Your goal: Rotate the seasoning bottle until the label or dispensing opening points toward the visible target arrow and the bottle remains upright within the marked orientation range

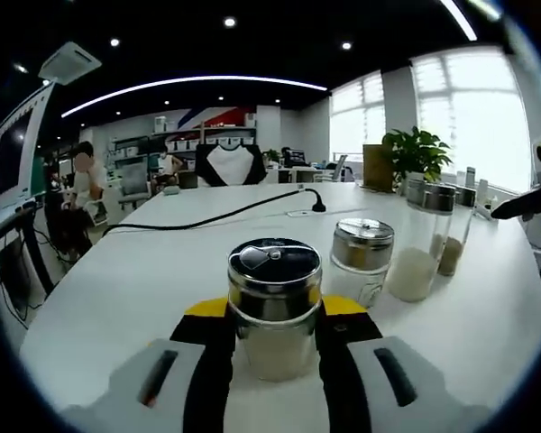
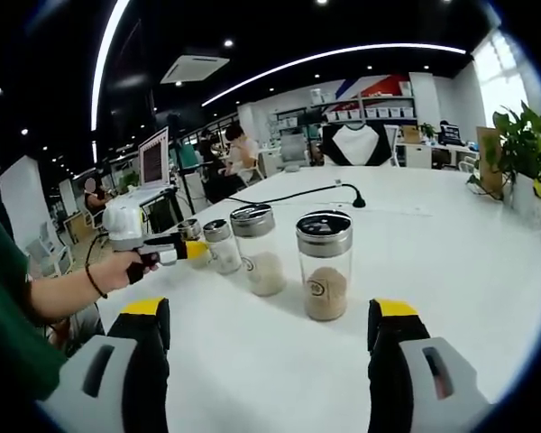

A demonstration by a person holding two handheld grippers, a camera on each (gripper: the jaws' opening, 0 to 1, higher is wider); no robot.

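A glass seasoning bottle (image 1: 275,338) with a steel lid and pale contents stands upright on the white table (image 1: 144,280), close in the left gripper view. My left gripper (image 1: 275,314) is shut on it, its yellow-tipped jaws pressing both sides. The right gripper view shows the same bottle (image 2: 190,230) small at the left, in the left gripper (image 2: 167,251) that a hand holds. My right gripper (image 2: 270,338) is open wide above the table (image 2: 451,262), nothing between its jaws. A bottle of brown seasoning (image 2: 325,266) stands just ahead of it.
Three more bottles stand in a row: a short jar (image 1: 361,260), a tall one with white grains (image 1: 418,239) and the brown one (image 1: 454,233). A black cable (image 1: 243,213) crosses the far table. A potted plant (image 1: 417,152) stands at the back right.
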